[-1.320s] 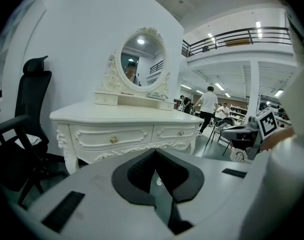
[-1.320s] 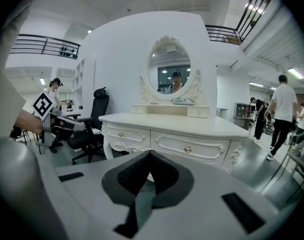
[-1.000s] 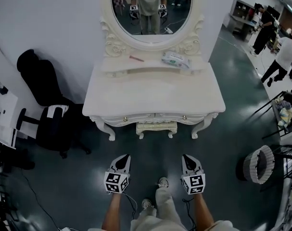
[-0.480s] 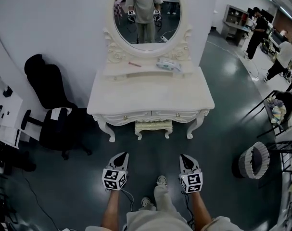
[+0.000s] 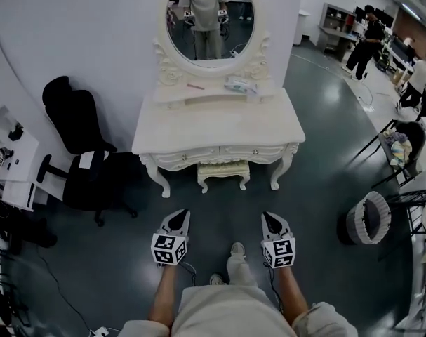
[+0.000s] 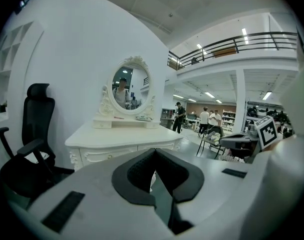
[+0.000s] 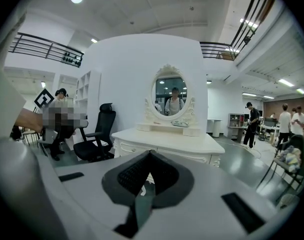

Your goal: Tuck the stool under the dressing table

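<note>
The stool [image 5: 222, 170] is set under the dressing table [image 5: 220, 126]; its exposed front edge could be kicked. On the left gripper [image 5: 178, 216] and right gripper [image 5: 269, 217], fingers are pressed together on nothing.

The stool [image 5: 222, 170] sits under the dressing table [image 5: 220, 128], between its front legs. The mirror [image 5: 207, 16] rises at the table's back. An office chair [image 5: 83, 177] stands just left of it, and a basket [image 5: 356, 223] well right.
</note>
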Demonstrator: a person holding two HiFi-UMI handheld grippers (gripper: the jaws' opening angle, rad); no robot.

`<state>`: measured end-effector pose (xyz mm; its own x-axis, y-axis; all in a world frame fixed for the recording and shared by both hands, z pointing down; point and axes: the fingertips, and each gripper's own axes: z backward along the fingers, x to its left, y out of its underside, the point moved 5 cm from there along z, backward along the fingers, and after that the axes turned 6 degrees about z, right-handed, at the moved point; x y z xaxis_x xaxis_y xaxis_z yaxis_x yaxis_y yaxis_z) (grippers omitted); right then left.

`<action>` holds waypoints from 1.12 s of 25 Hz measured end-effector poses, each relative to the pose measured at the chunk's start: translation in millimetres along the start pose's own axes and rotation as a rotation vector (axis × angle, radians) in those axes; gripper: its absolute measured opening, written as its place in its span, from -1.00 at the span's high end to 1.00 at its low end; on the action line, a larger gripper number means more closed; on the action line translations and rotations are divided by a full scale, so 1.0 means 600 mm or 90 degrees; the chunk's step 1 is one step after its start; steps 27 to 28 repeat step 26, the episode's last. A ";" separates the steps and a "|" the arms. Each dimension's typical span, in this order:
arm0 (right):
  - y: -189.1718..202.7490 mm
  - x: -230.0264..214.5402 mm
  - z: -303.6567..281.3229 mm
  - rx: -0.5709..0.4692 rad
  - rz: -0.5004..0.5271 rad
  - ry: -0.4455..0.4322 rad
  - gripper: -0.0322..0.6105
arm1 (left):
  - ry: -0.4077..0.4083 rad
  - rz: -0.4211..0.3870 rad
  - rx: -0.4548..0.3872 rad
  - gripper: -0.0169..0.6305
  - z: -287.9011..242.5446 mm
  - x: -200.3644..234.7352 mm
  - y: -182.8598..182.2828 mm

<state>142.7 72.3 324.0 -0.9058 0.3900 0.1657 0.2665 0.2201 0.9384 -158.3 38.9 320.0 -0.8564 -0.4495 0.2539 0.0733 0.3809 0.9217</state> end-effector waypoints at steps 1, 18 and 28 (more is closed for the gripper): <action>-0.001 0.006 0.008 -0.001 -0.001 0.002 0.90 | -0.001 0.001 -0.001 0.91 0.010 0.000 0.000; -0.001 0.036 0.093 0.000 -0.003 0.039 0.90 | -0.004 0.012 -0.004 0.91 0.089 -0.004 0.029; -0.012 0.038 0.093 -0.006 0.001 0.039 0.90 | -0.005 0.020 -0.008 0.91 0.093 -0.001 0.029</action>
